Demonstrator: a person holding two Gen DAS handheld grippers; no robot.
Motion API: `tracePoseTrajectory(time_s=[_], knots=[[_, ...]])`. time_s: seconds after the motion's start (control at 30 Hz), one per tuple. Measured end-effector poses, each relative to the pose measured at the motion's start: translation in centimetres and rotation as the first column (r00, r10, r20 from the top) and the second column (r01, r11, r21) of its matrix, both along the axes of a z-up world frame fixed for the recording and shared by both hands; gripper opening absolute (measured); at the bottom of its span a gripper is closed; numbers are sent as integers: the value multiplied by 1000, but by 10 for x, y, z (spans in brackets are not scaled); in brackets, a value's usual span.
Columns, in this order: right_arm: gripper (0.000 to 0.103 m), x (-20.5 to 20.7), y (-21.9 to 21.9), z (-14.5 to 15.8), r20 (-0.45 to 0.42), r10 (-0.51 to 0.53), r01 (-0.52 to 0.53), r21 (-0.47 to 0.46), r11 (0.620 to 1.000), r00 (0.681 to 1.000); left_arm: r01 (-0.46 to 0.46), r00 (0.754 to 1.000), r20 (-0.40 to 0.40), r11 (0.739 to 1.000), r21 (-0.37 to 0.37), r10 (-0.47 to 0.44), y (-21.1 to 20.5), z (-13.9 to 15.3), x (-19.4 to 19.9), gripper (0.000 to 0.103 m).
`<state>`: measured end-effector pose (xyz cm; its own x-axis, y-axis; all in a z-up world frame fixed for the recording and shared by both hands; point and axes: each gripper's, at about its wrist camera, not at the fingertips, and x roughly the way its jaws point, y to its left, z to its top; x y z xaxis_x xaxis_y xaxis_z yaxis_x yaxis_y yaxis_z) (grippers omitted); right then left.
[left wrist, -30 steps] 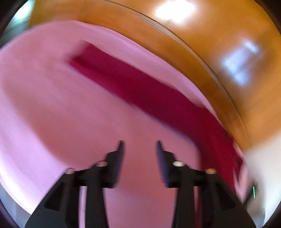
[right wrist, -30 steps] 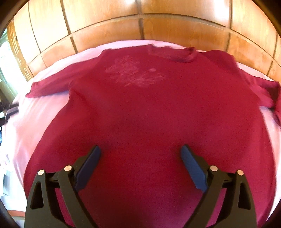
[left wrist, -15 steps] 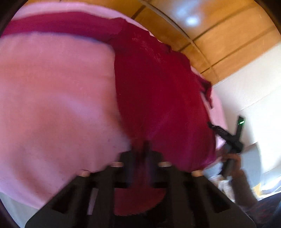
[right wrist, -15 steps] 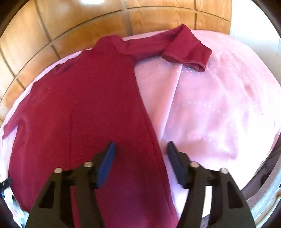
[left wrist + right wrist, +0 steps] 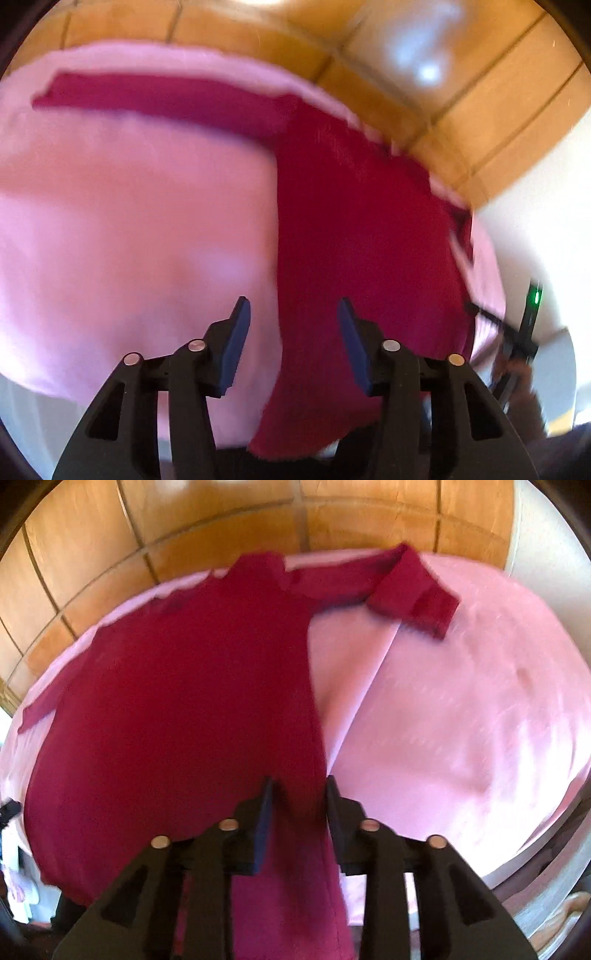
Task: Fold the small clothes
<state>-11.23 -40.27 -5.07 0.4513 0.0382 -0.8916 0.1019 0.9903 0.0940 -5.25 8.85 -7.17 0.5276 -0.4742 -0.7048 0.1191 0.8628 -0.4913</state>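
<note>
A dark red long-sleeved shirt (image 5: 351, 221) (image 5: 184, 701) lies flat on a pink sheet (image 5: 129, 221) (image 5: 461, 720). My left gripper (image 5: 291, 302) hovers over the shirt's left side edge near the hem. Its jaws are opening, and the cloth edge runs between them untouched. My right gripper (image 5: 298, 779) is over the shirt's right side edge. Its jaws are closing with a strip of that edge between them, and the pads do not clearly press on it. One sleeve (image 5: 147, 96) stretches out straight, and the other sleeve (image 5: 410, 590) is bent back at the cuff.
Wood panelling (image 5: 443, 110) (image 5: 147, 535) rises behind the bed. A white wall (image 5: 535, 221) stands at the right. The other hand-held gripper with a green light (image 5: 532, 299) shows at the right edge of the left wrist view. The bed's edge (image 5: 535, 867) drops away at lower right.
The left jaws were pinched shut on the hem half a second ago and now stand apart. The right jaws have narrowed from wide, having swung from the shirt's middle to its right edge.
</note>
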Motion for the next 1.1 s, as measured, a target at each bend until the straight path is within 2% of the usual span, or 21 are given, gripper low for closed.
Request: tracePoseTrajectory(time_s=[0.03,0.1,0.17,0.2,0.23,0.37,0.47,0.5,0.53,0.57,0.63,0.67,0.73,0.77,0.83,0.97,1.1], knots=[[39,8,-7,5,28,-29,29,-19,999,999,-12,1000,27,1000,10,11,0,8,4,48],[40,20,-17,9,64,-73,76,-54,996,995,-12,995,103,998,58,6,-11,25,17,48],[41,48,-31,4,87,-120,129,-108,986,989,19,990,135,992,122,-35,-36,29,35,48],[42,60,-37,0,89,-135,146,-123,982,987,32,989,142,990,139,-52,-47,27,42,50],[43,70,-41,-4,90,-148,159,-136,978,985,39,987,148,988,151,-61,-56,25,43,57],[51,112,-53,-25,71,-166,177,-195,965,984,96,987,114,981,169,-116,-102,2,78,58],[52,135,-58,-42,40,-161,166,-257,952,986,119,985,100,970,210,-143,-124,-13,94,58],[49,142,-65,-49,31,-165,167,-272,948,986,127,984,93,964,233,-152,-132,-19,100,58],[27,148,-71,-49,28,-172,173,-278,945,985,137,983,87,960,245,-162,-138,-25,105,58],[15,153,-79,-46,32,-178,180,-285,941,983,143,982,88,957,253,-170,-141,-29,108,58],[10,149,-89,-28,82,-204,218,-266,939,976,136,979,102,941,311,-176,-147,-35,114,59],[10,144,-100,-9,122,-226,248,-221,943,967,140,976,111,933,330,-185,-149,-39,116,62],[10,136,-118,20,180,-263,294,-173,940,948,145,973,121,933,328,-194,-150,-44,117,76],[10,131,-131,38,209,-284,316,-140,938,936,155,972,120,934,322,-203,-150,-48,118,78],[10,125,-151,66,252,-325,355,-84,931,912,156,971,122,933,325,-205,-151,-49,119,80],[10,125,-209,113,319,-438,460,8,888,840,167,972,109,937,308,-209,-148,-48,119,80],[10,147,-254,125,320,-509,538,-1,843,799,170,972,104,937,306,-211,-149,-49,120,80]])
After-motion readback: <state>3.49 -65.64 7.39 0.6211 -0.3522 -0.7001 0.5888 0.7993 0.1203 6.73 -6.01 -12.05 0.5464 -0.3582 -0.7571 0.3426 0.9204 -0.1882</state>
